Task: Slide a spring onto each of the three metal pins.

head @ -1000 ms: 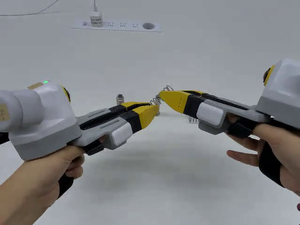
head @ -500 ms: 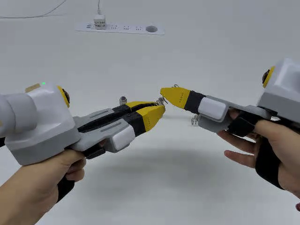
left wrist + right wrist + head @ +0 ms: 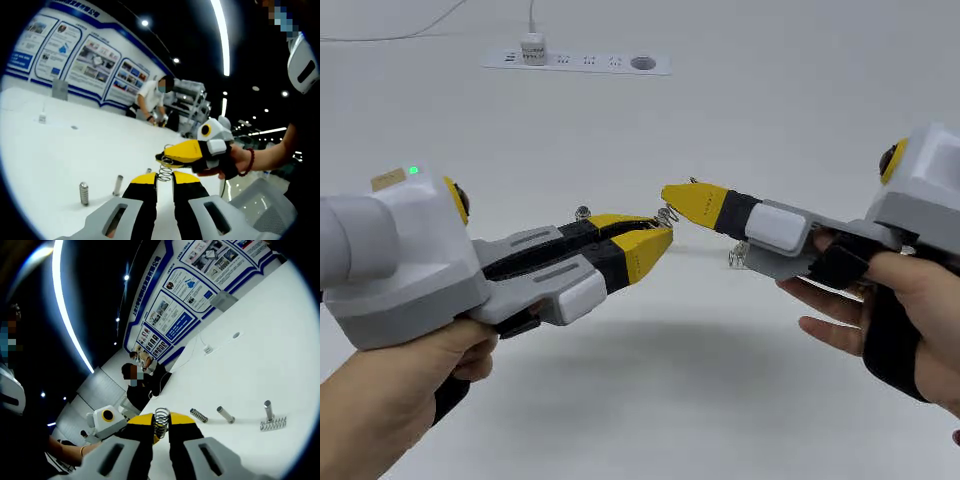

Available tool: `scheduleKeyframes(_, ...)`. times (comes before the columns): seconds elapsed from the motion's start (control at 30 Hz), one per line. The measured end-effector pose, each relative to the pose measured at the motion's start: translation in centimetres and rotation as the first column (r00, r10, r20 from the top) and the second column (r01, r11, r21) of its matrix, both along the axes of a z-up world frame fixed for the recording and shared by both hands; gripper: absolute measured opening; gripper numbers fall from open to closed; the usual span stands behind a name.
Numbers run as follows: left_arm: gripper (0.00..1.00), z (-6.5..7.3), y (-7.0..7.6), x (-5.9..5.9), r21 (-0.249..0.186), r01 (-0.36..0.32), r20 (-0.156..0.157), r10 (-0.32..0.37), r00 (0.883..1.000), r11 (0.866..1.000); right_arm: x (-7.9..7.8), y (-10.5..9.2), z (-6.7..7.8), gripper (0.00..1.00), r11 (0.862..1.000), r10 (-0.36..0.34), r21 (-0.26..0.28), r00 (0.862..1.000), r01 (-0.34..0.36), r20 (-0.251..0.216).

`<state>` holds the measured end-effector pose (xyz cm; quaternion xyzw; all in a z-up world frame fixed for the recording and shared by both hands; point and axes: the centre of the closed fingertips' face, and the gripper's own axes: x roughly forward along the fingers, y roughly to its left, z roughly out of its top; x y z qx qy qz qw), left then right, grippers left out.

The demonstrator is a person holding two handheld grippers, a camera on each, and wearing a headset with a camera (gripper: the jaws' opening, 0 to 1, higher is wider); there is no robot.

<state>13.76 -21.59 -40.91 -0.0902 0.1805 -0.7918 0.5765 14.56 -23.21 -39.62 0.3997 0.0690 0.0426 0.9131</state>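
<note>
My left gripper (image 3: 666, 236) comes in from the left, shut on the lower end of a small spring (image 3: 667, 214). My right gripper (image 3: 666, 192) comes in from the right and meets that spring's top. In the left gripper view the spring (image 3: 165, 173) stands between my yellow jaws, under the right gripper (image 3: 167, 156). The right gripper view has a spring (image 3: 161, 419) clamped between its jaws; I cannot tell whether it is the same one. On the table behind stand a pin wearing a spring (image 3: 198, 415) and two bare pins (image 3: 225, 414) (image 3: 268, 410).
A loose spring (image 3: 272, 424) lies beside the bare pins, also seen under the right gripper (image 3: 735, 258). A white power strip (image 3: 576, 61) lies at the table's far edge. People stand at benches in the background (image 3: 150, 102).
Over the last second the right gripper's tip has risen a little and the left tip has slid slightly right, beneath it. Since half a second ago, almost nothing has moved.
</note>
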Motion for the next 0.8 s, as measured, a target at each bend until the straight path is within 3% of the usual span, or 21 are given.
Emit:
scheduleKeyframes(0.03,0.11,0.0,0.0,0.0,0.002,-0.001,0.009,0.001,1.0,1.0,0.0,0.0,0.0,0.12,1.0,0.001,-0.003,1.0,-0.001,0.001)
scheduleKeyframes(0.07,0.11,0.0,-0.1,0.1,0.004,-0.004,0.043,0.004,0.999,1.0,0.1,0.0,0.1,0.12,1.0,0.002,-0.011,1.0,-0.002,0.003)
scheduleKeyframes(0.17,0.11,-0.2,-0.1,0.0,0.025,0.001,0.103,-0.004,0.995,1.0,0.2,0.2,0.1,0.11,0.999,0.011,-0.044,1.0,-0.011,-0.002)
scheduleKeyframes(0.3,0.12,-0.2,-0.1,-0.1,0.038,0.003,0.152,-0.009,0.988,0.999,0.3,0.2,0.3,0.11,0.998,0.014,-0.069,1.0,-0.014,0.002)
scheduleKeyframes(0.37,0.12,-0.4,-0.1,0.0,0.053,0.003,0.209,-0.014,0.978,0.999,0.3,0.2,0.3,0.11,0.996,0.018,-0.092,1.0,-0.018,-0.002)
scheduleKeyframes(0.4,0.12,-0.6,-0.1,0.1,0.064,0.004,0.259,-0.02,0.966,0.998,0.4,0.3,0.3,0.11,0.994,0.022,-0.105,1.0,-0.022,-0.004)
scheduleKeyframes(0.47,0.13,-1.0,0.0,0.0,0.084,0.006,0.312,-0.032,0.95,0.996,0.5,0.3,0.3,0.11,0.992,0.022,-0.121,1.0,-0.022,-0.004)
scheduleKeyframes(0.73,0.19,-2.2,0.3,-0.4,0.124,0.007,0.404,-0.057,0.913,0.992,0.9,-0.9,0.0,0.11,0.972,-0.01,-0.235,1.0,0.004,-0.023)
scheduleKeyframes(0.8,0.19,-2.4,0.5,-0.3,0.132,0.006,0.413,-0.061,0.909,0.991,1.0,-1.4,0.0,0.11,0.965,-0.023,-0.26,0.999,0.015,-0.025)
